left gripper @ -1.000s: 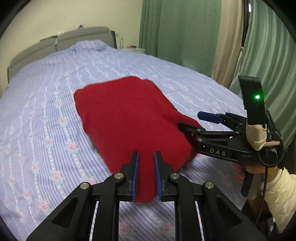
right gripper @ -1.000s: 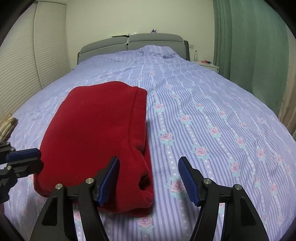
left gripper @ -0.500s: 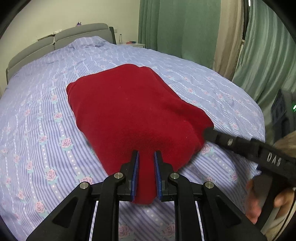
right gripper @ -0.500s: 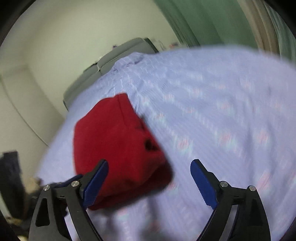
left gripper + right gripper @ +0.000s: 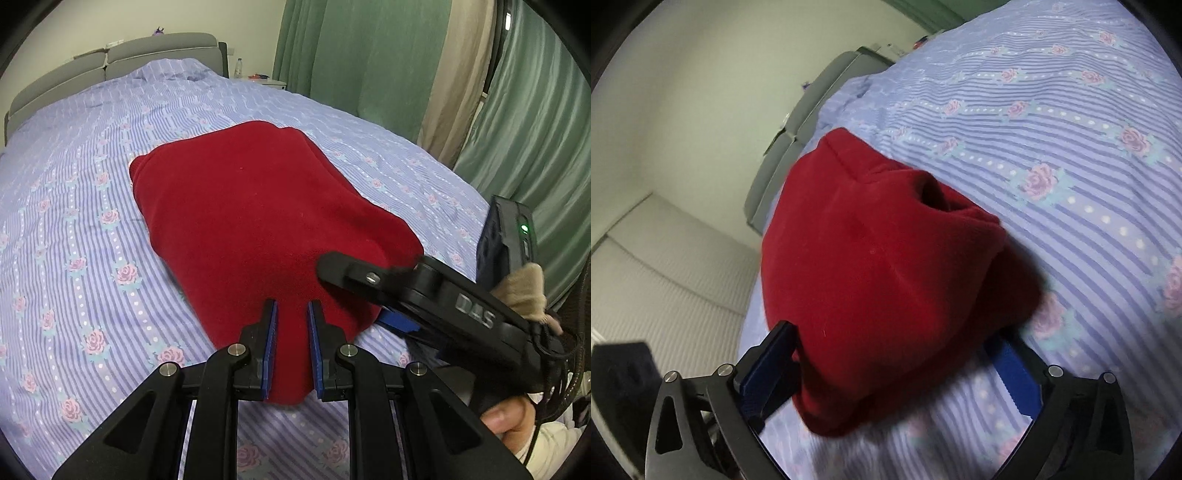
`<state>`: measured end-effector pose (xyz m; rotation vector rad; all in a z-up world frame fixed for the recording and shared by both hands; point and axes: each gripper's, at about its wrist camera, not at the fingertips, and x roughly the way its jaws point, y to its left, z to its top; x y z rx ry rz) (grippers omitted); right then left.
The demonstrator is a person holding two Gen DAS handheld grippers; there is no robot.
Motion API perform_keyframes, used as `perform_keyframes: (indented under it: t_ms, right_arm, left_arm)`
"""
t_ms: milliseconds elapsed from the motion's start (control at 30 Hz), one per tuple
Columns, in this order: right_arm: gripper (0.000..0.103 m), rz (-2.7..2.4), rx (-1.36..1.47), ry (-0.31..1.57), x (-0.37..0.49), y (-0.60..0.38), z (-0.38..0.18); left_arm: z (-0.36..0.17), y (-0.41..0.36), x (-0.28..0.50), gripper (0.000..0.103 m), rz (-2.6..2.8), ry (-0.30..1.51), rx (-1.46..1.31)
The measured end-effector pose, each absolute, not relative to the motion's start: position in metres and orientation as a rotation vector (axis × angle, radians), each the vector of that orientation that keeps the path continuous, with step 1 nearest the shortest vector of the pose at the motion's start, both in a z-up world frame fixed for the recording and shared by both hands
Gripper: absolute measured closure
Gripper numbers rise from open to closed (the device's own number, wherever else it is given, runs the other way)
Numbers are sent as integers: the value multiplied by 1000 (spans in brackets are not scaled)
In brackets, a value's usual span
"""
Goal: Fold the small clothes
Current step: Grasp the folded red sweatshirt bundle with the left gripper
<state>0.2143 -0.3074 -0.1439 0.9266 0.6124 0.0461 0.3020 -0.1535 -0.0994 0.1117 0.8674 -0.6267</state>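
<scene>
A folded red garment (image 5: 255, 229) lay on the bed (image 5: 74, 229), on its striped, rose-patterned sheet, well short of the grey headboard (image 5: 110, 66).

Left gripper (image 5: 290, 347): fingers (image 5: 269, 347) nearly closed, pinching the garment's near edge. A tongue of red cloth ran between the blue pads and hung just past them toward the camera.

Right gripper (image 5: 890, 369): at the garment's near right corner, rolled onto its side. Its jaws had just been opening and stood at their widest, with the corner of the garment between them. In the left wrist view one black finger (image 5: 347, 275) lay over the top of the cloth and the blue pad of the other showed under the edge, against the sheet. Whether the pads pressed on the cloth could not be told for certain; the gap looked wider than the fold. The right wrist view was blurred near the garment's lower edge.

A hand (image 5: 517, 424) held the right gripper's grip, with a pale sleeve behind it.

Green curtains (image 5: 369, 55) hung beyond the bed, right of the garment.
</scene>
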Motion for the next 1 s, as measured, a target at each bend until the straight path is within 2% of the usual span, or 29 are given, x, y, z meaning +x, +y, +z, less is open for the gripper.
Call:
perform_keyframes:
  t_ms: [167, 233, 333, 367, 433, 500, 600, 733, 867, 1000]
  right_arm:
    - [4, -16, 914, 629, 226, -301, -142]
    - [12, -34, 885, 634, 229, -298, -136]
    - [20, -44, 888, 624, 229, -298, -135]
    - [20, -49, 892, 620, 228, -299, -134]
    - [23, -52, 893, 616, 226, -299, -133]
    - [25, -58, 871, 615, 224, -300, -131]
    - [30, -61, 881, 609, 219, -305, -128]
    - [35, -56, 875, 594, 214, -306, -126]
    - [36, -53, 883, 593, 207, -309, -130]
    - [36, -43, 888, 597, 206, -311, -134]
  left_arm:
    - [-98, -149, 307, 85, -634, 886, 82]
    - [-96, -146, 312, 85, -638, 904, 61]
    - [-91, -144, 312, 82, -657, 911, 53]
    - [-89, -142, 312, 78, -666, 917, 40]
    - [-81, -135, 310, 43, -686, 925, -5]
    - [-73, -125, 308, 35, -606, 868, 20]
    - [-69, -109, 318, 30, -602, 859, -13]
    - [-80, -90, 355, 30, -614, 938, -148]
    - [-98, -85, 386, 29, -659, 1021, -271]
    - [-110, -90, 408, 23, -703, 1054, -334]
